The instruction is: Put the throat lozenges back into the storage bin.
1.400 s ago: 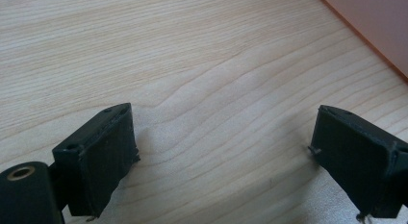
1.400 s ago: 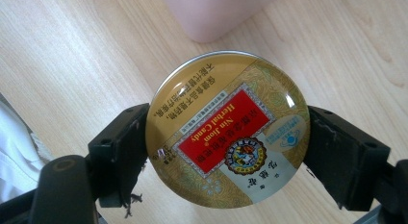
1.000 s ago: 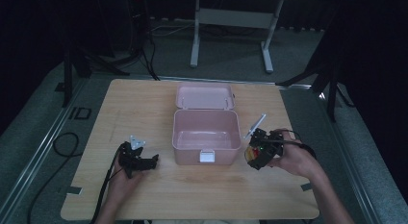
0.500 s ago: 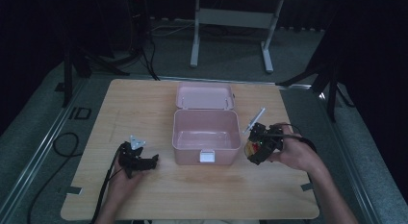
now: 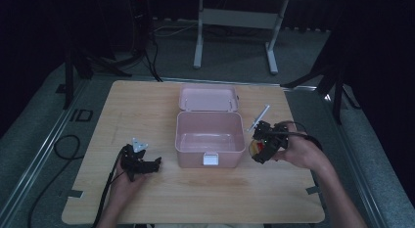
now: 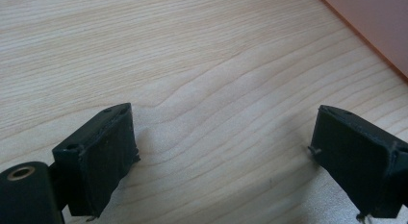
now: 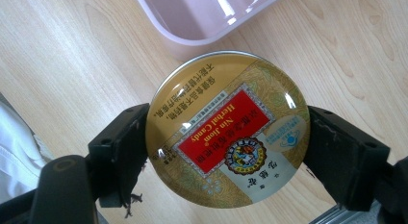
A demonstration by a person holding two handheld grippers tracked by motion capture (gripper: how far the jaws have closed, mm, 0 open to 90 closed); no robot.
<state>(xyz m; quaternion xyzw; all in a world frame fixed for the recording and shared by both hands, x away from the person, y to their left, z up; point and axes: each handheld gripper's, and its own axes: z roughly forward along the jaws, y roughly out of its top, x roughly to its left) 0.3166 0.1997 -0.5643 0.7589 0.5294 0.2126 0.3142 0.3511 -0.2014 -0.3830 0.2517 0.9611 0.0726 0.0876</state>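
Light wood table (image 5: 147,105) under dim light, open pink box (image 5: 210,132) at centre; right gripper (image 5: 259,148), just right of the box, clamps a round gold candy tin (image 7: 228,130); left gripper (image 5: 144,165), near-left, jaws apart, empty.

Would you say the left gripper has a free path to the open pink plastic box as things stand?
Probably yes: the left gripper, jaws open and holding nothing, sits beside the pink box with bare wooden table between them.
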